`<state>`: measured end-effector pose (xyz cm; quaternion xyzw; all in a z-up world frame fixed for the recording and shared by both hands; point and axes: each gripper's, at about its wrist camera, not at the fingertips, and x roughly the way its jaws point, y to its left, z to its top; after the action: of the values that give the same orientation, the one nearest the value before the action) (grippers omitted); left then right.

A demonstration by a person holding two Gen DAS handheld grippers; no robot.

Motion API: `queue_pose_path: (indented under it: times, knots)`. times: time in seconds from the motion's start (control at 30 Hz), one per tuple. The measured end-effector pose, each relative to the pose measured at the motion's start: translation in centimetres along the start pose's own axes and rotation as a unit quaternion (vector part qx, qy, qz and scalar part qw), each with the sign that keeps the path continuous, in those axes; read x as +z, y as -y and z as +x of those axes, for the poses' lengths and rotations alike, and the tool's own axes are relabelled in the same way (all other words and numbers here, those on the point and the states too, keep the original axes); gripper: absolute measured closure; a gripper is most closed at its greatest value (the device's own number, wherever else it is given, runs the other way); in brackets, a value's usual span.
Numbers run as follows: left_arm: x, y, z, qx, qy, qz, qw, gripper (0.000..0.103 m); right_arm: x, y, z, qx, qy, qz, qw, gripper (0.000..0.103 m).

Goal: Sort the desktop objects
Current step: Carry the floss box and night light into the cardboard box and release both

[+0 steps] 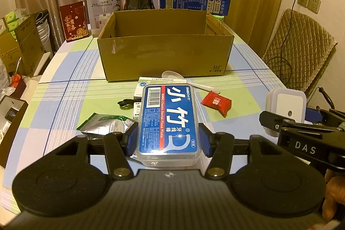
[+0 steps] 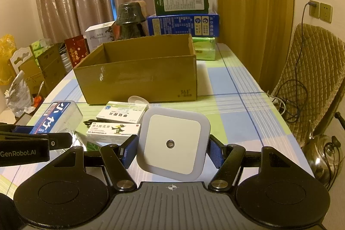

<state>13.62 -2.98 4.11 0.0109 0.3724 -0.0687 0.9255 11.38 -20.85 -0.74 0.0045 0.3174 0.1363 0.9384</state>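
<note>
Dental floss box [image 1: 169, 122] sits clamped in the left tongs [image 1: 169, 139] above the desk [image 1: 64, 87]; right tongs [image 2: 172, 152] grip a white night light [image 2: 172, 143], near the cardboard box [image 1: 166, 44].

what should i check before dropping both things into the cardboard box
1. Left gripper shut on the floss box: ok.
2. Right gripper shut on the night light: ok.
3. Cardboard box open on top: ok.
4. Free room on the box floor: cannot tell, near wall hides it.
5. Path forward to the box: ok if lifted over the spoon and medicine boxes.
6. Grippers apart from each other: ok, side by side without touching.
</note>
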Motion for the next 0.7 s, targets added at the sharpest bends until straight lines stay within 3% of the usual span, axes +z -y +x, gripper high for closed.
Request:
queue_pose_path:
  times: [0.47,0.7]
  knots:
    - [0.2,-0.2,0.8,-0.003,-0.006,-0.003,1.0000,0.052,0.5,0.3,1.1,0.003,-0.011,-0.002,1.000,0.038]
    - [3.6,-1.0,1.9,0.002,0.011,0.010,0.9999,0.052,5.5,0.2,3.1,0.013,0.019,-0.021,1.000,0.038]
